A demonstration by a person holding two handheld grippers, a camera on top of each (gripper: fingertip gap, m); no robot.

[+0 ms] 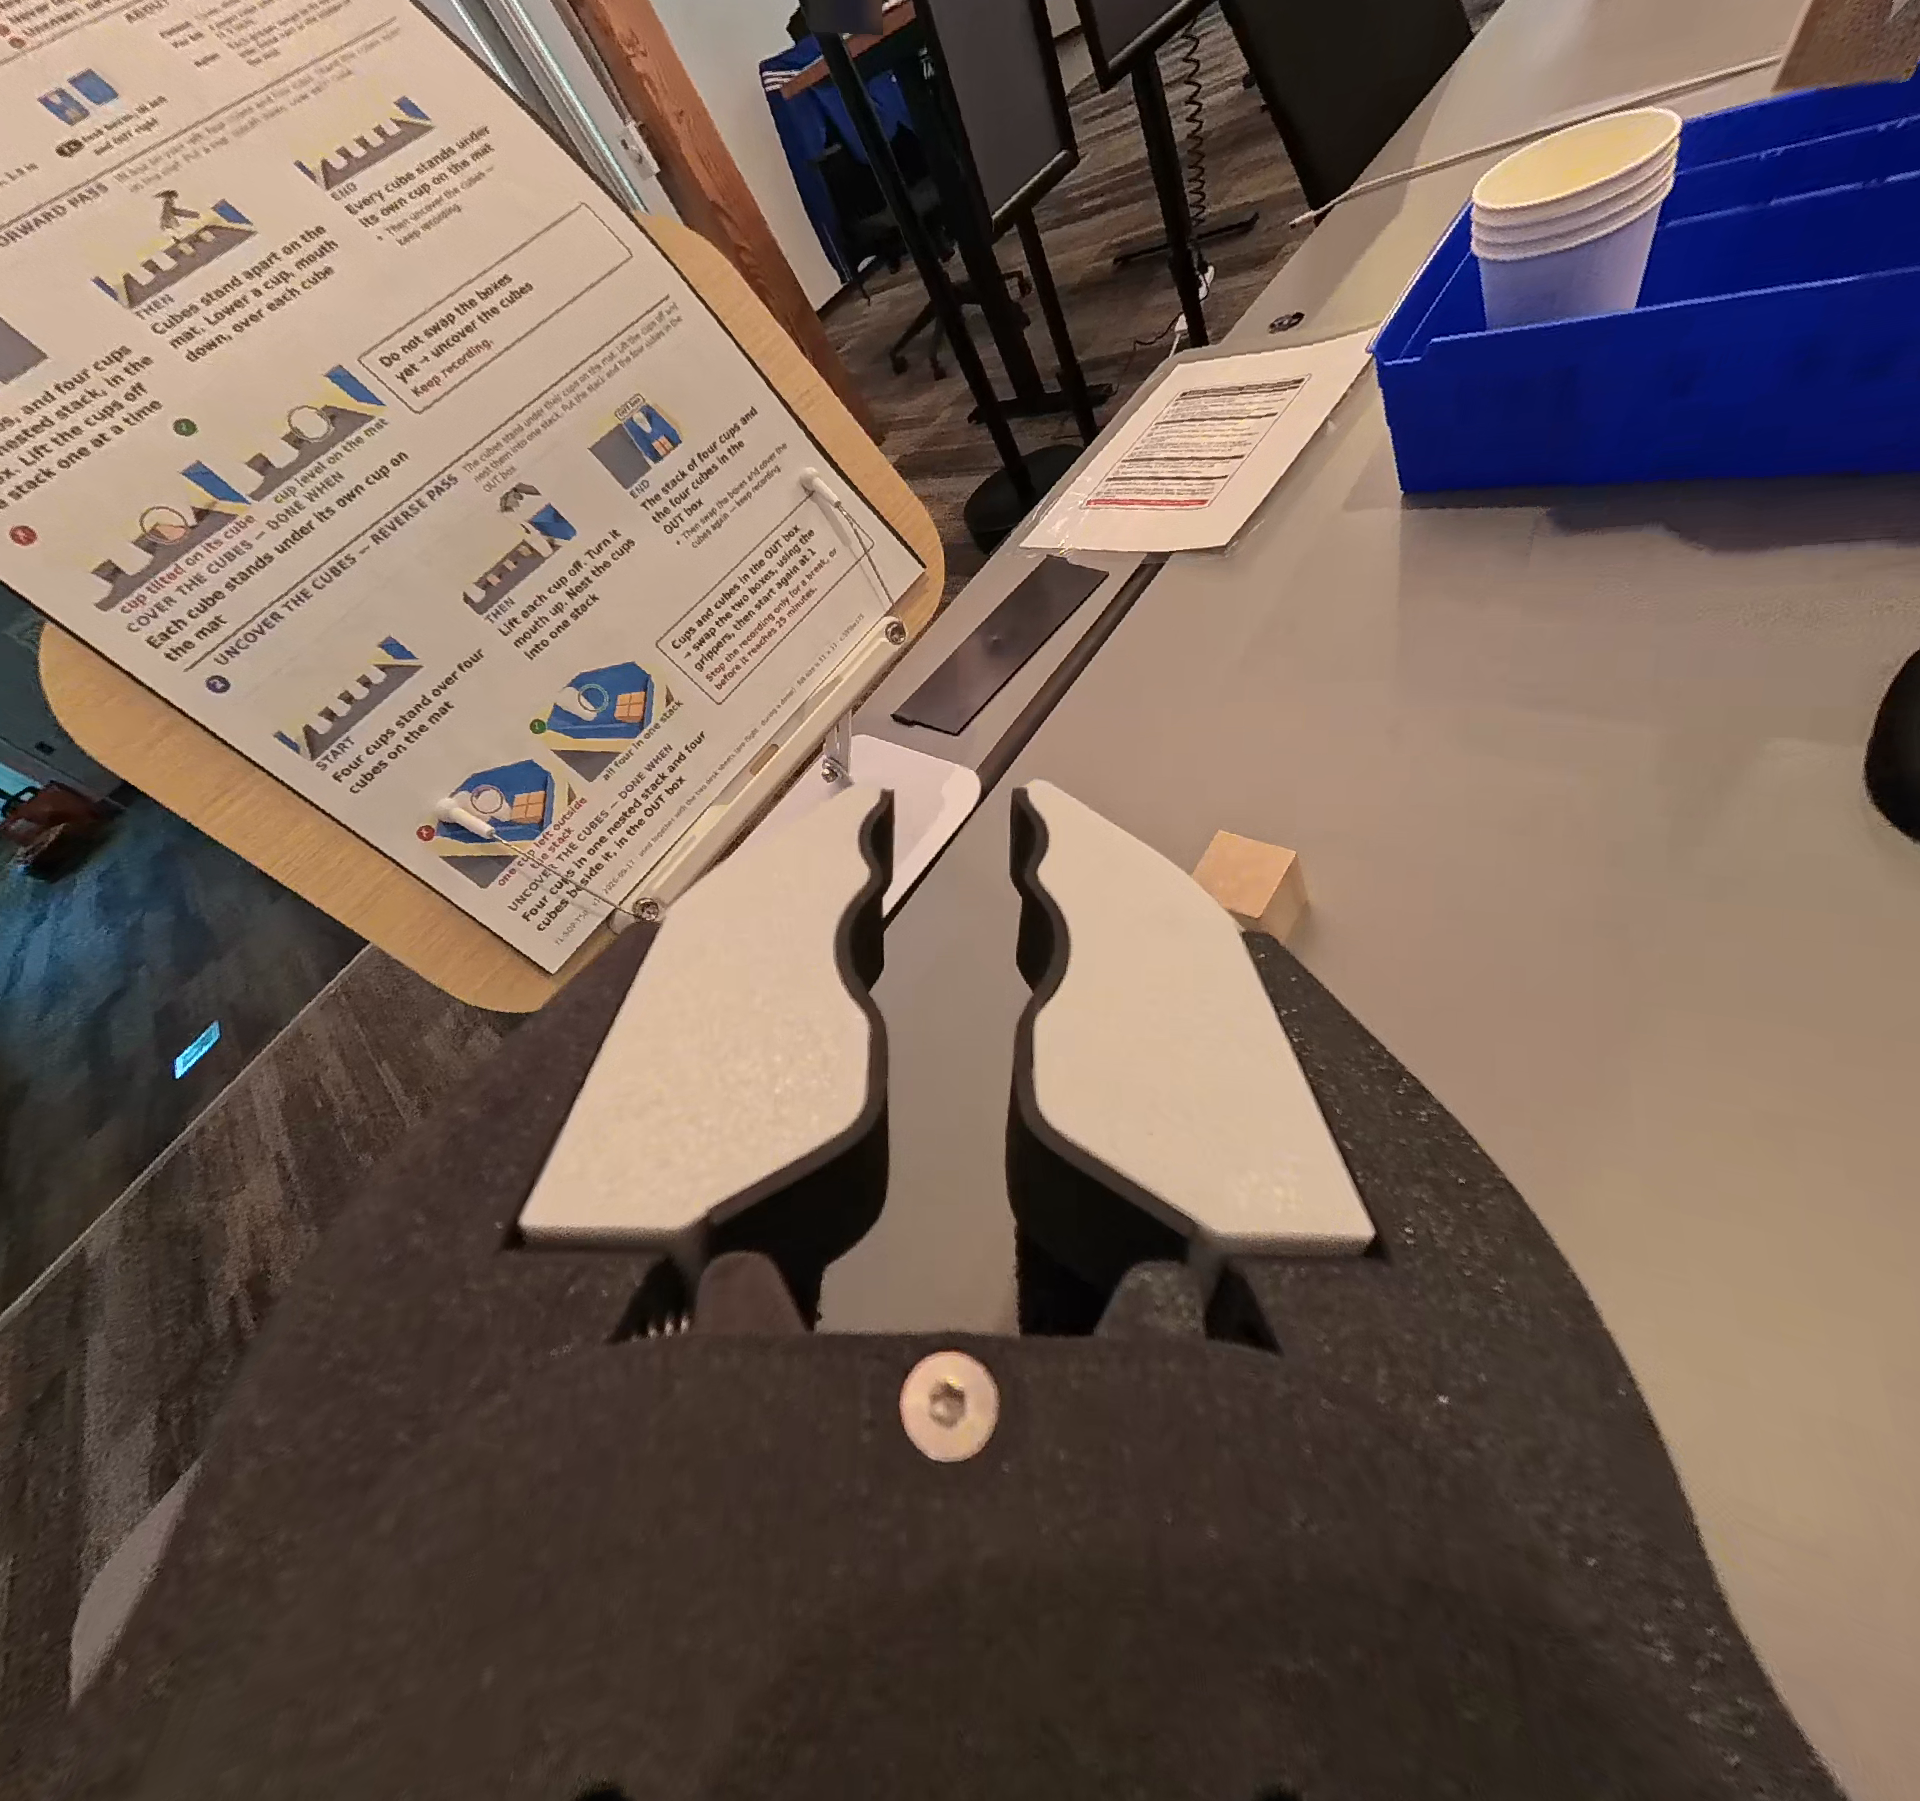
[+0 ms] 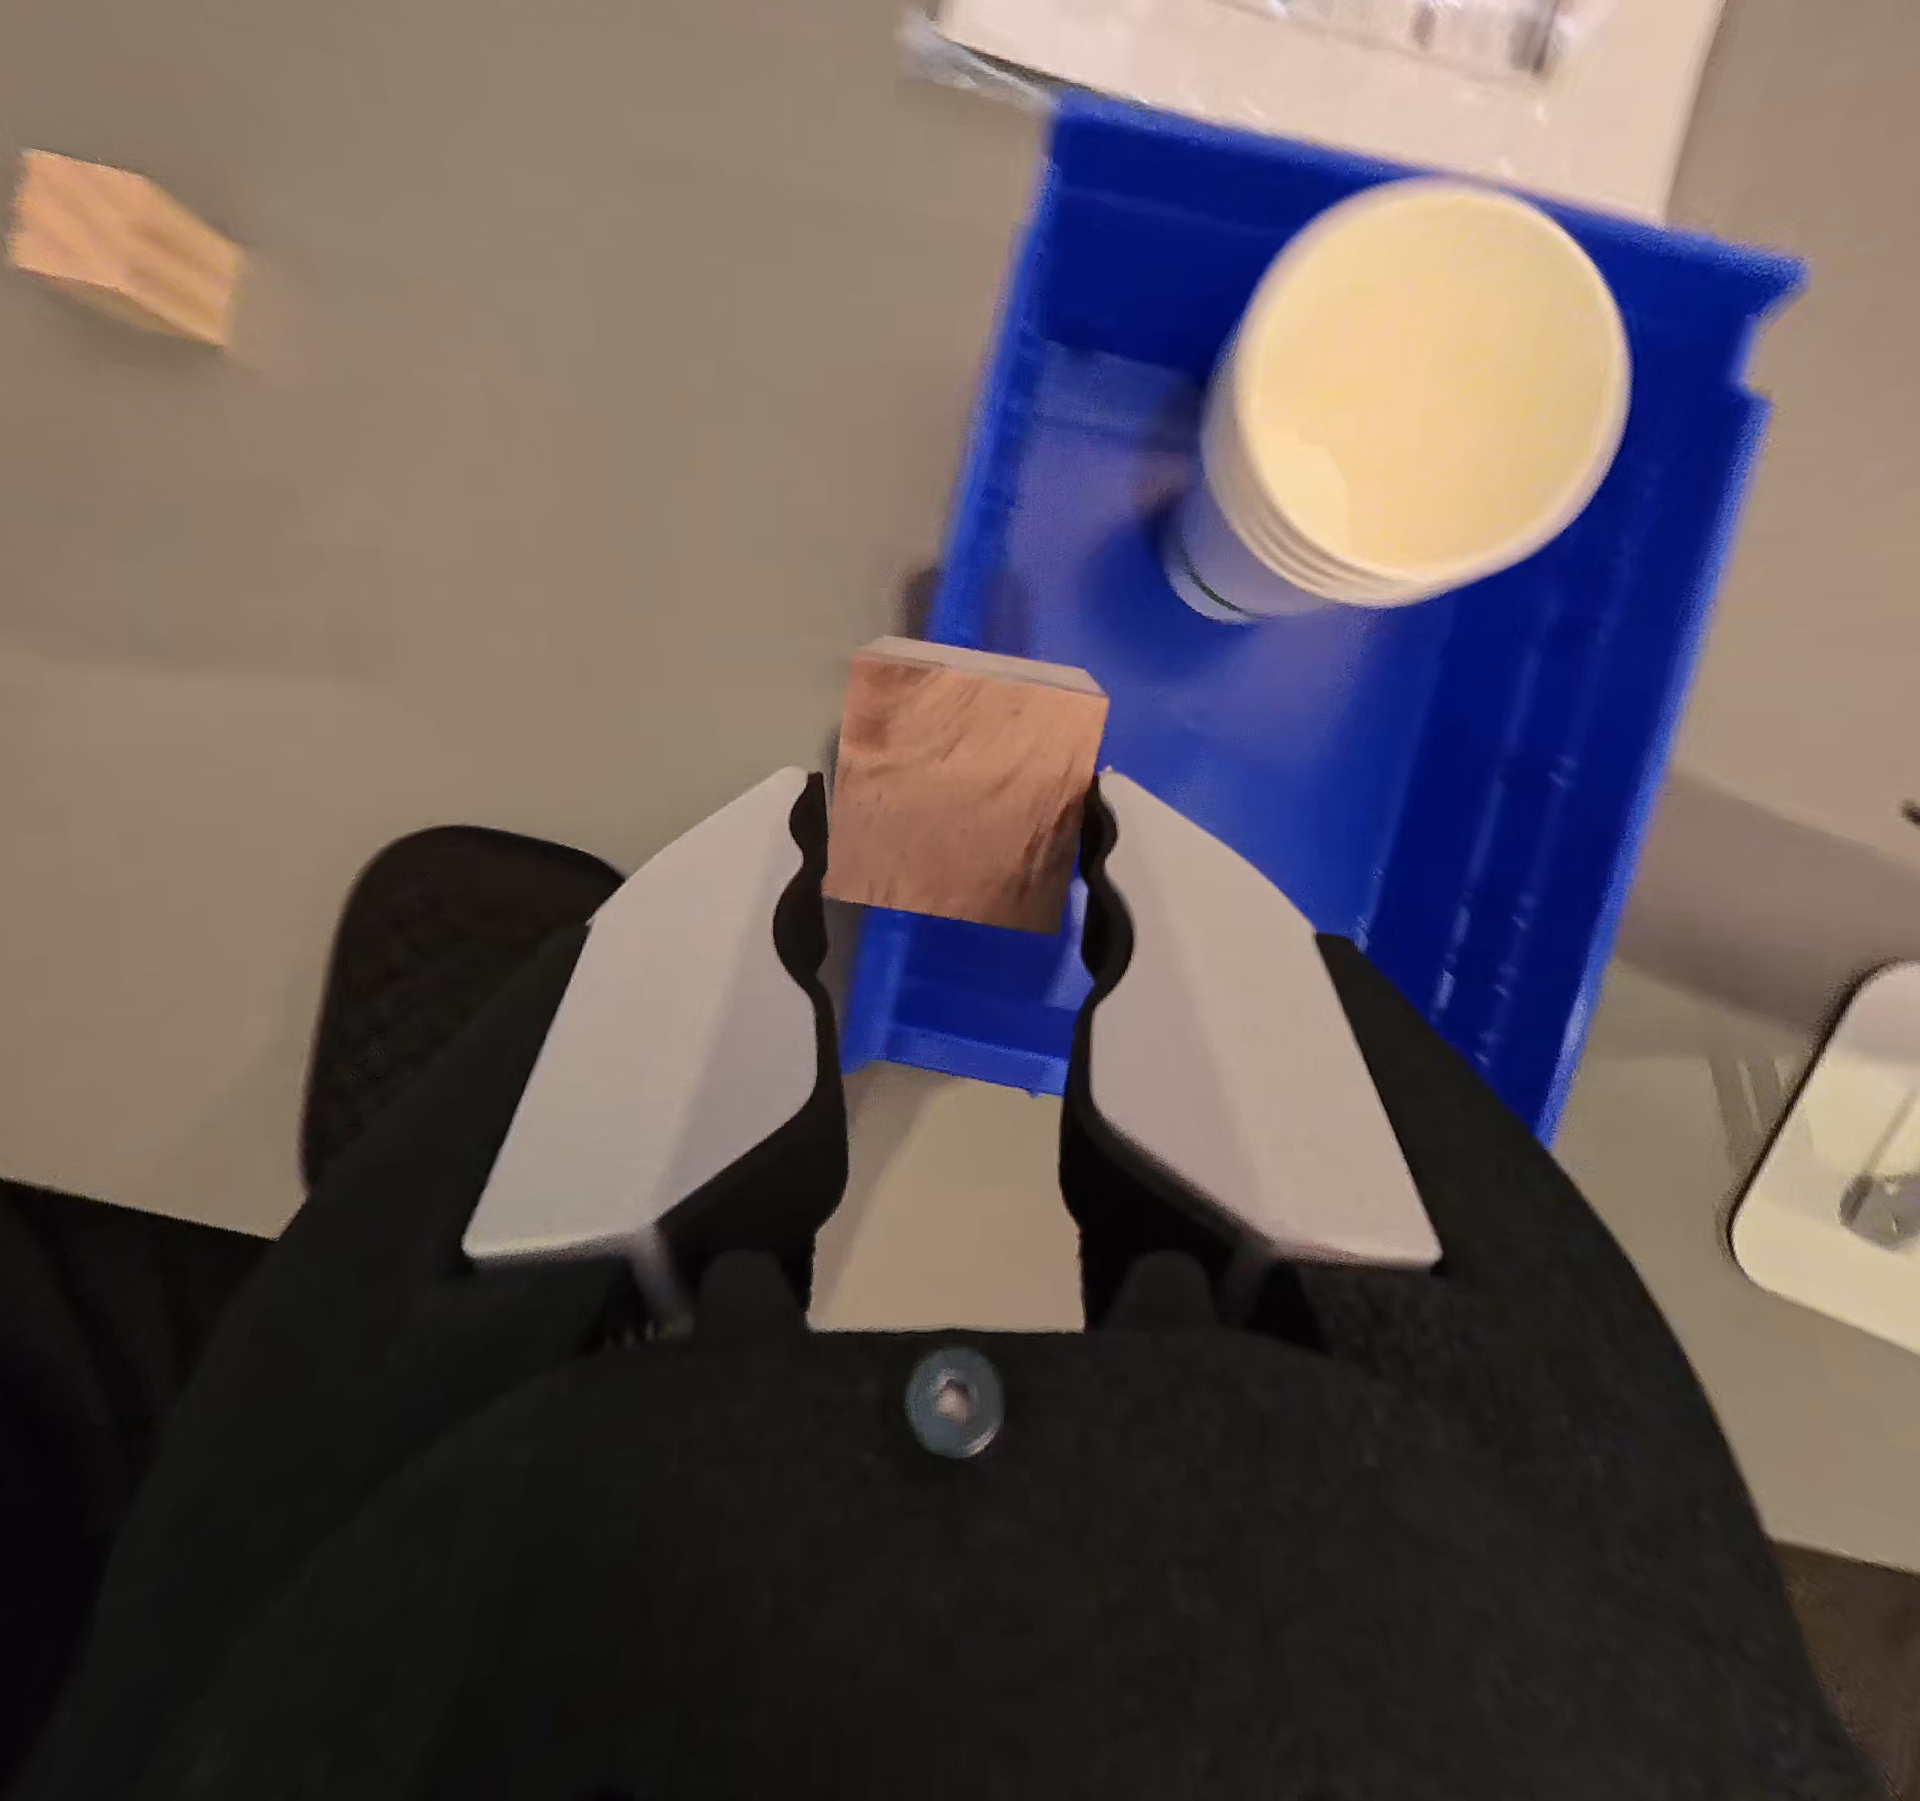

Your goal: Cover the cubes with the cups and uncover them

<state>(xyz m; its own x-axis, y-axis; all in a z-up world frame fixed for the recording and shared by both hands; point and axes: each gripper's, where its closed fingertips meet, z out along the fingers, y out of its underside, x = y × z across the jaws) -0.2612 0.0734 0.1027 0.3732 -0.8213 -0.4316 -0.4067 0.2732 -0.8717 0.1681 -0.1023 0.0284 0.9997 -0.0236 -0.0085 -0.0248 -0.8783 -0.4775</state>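
Note:
My right gripper is shut on a wooden cube and holds it in the air over the near corner of the blue bin. A nested stack of white paper cups stands mouth up in that bin; it also shows in the left wrist view inside the bin. A second wooden cube lies on the grey table at the far left, and shows in the left wrist view just right of my left gripper, which is open and empty above the table edge.
A tilted instruction board stands left of the table. A laminated sheet lies beside the bin, also in the right wrist view. A dark object is at the right edge. A white base sits at the right.

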